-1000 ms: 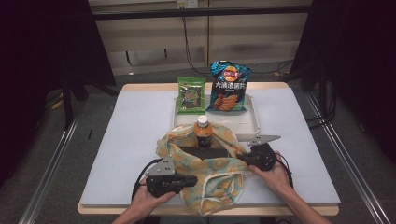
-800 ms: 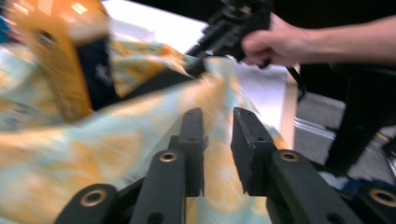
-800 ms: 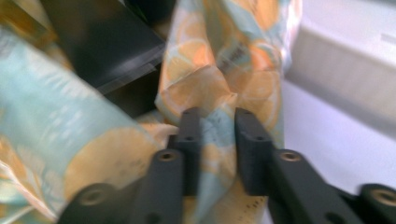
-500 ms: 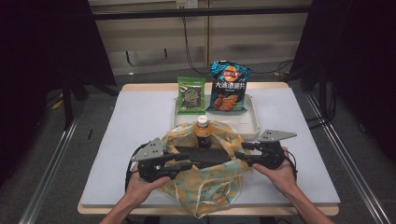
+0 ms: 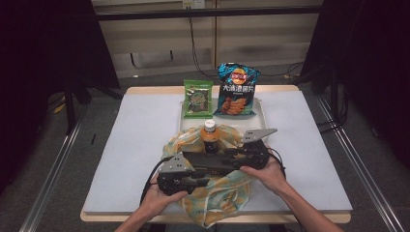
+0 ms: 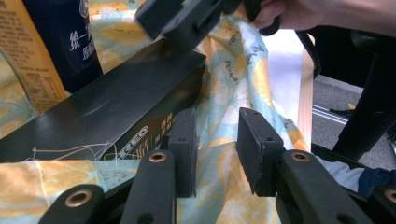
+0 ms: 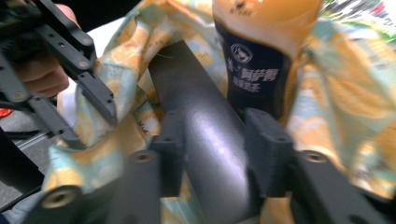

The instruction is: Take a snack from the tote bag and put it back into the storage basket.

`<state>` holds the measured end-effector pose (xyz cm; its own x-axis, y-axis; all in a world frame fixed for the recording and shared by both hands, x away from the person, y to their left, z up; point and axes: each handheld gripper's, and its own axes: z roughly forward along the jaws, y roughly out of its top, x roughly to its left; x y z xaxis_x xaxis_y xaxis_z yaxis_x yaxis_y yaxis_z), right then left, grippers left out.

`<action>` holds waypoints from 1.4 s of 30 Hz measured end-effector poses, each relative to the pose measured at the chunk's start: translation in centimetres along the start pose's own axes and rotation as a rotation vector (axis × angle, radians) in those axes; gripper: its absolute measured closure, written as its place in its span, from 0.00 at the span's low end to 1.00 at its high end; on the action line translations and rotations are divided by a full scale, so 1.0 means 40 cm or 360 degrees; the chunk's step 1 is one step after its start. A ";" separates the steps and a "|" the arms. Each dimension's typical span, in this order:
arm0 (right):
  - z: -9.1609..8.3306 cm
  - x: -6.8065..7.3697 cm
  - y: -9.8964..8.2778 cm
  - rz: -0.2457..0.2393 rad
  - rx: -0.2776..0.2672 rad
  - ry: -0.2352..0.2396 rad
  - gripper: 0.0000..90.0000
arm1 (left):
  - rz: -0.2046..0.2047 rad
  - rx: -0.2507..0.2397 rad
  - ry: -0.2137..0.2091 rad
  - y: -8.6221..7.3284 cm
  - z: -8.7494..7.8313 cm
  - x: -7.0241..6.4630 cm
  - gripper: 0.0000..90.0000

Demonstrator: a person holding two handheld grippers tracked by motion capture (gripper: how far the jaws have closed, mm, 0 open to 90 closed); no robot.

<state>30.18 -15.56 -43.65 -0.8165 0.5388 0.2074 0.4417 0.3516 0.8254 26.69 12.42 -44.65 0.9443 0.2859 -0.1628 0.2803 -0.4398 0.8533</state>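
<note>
High view: a patterned fabric bag (image 5: 212,193) lay at the 6 o'clock edge of the white counter (image 5: 125,145). A black box (image 5: 212,162) rested across the bag's mouth, with an orange-capped bottle (image 5: 210,137) upright just beyond it at 12 o'clock. The left gripper (image 5: 205,175) sat at the box's 8 o'clock end, the right gripper (image 5: 227,155) at its 3 o'clock end. A green packet (image 5: 197,99) and a blue crisp bag (image 5: 237,91) stood in a white tray (image 5: 261,116) toward 12 o'clock.

Left gripper view: the left gripper (image 6: 217,149) had just been closing, yet its jaws stood apart over yellow fabric, nothing clamped; the box (image 6: 107,116) lay at 10 o'clock, its corner just beside one pad.

Right gripper view: the right gripper (image 7: 215,149) had also just been closing, and its jaws straddled the box (image 7: 205,140); the blur left it unclear whether the pads pressed on it. The bottle (image 7: 257,60) rose at 1 o'clock.
</note>
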 end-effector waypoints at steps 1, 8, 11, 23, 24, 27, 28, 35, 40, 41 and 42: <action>0.011 -0.003 -0.001 -0.0009 0.0013 -0.0002 0.58 | 0.0003 0.0004 0.0002 -0.001 -0.001 0.000 0.76; 0.043 -0.016 -0.011 -0.0009 0.0076 -0.0002 0.40 | -0.0024 -0.0020 0.0011 -0.006 -0.007 0.004 0.75; 0.056 -0.014 -0.021 -0.0047 0.0111 0.0003 0.36 | -0.0036 -0.0039 0.0026 -0.005 -0.021 0.015 0.75; 0.090 -0.007 -0.035 -0.0169 0.0197 0.0020 0.33 | -0.0069 -0.0043 0.0031 -0.011 -0.025 0.026 0.75; 0.092 -0.006 -0.037 -0.0175 0.0198 0.0015 0.33 | -0.0072 -0.0044 0.0035 -0.011 -0.027 0.027 0.74; 0.098 -0.002 -0.039 -0.0207 0.0213 0.0011 0.32 | -0.0075 -0.0050 0.0038 -0.011 -0.031 0.031 0.74; 0.099 -0.002 -0.040 -0.0216 0.0220 0.0008 0.31 | -0.0077 -0.0056 0.0038 -0.010 -0.033 0.032 0.74; 0.118 0.006 -0.033 -0.0266 0.0218 0.0032 0.32 | -0.0091 -0.0066 0.0047 -0.009 -0.039 0.041 0.74; 0.114 0.018 -0.030 -0.0314 0.0230 0.0059 0.46 | -0.0091 -0.0049 0.0050 -0.010 -0.037 0.039 0.74; 0.113 0.023 -0.028 -0.0342 0.0238 0.0046 0.47 | -0.0096 -0.0061 0.0045 -0.010 -0.036 0.040 0.74; 0.113 0.023 -0.028 -0.0342 0.0238 0.0046 0.47 | -0.0096 -0.0061 0.0045 -0.010 -0.036 0.040 0.74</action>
<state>30.61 -11.99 -46.77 -0.9069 0.4181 0.0523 0.3051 0.5659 0.7659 27.84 14.28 -44.55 0.9205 0.3349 -0.2012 0.3294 -0.3884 0.8606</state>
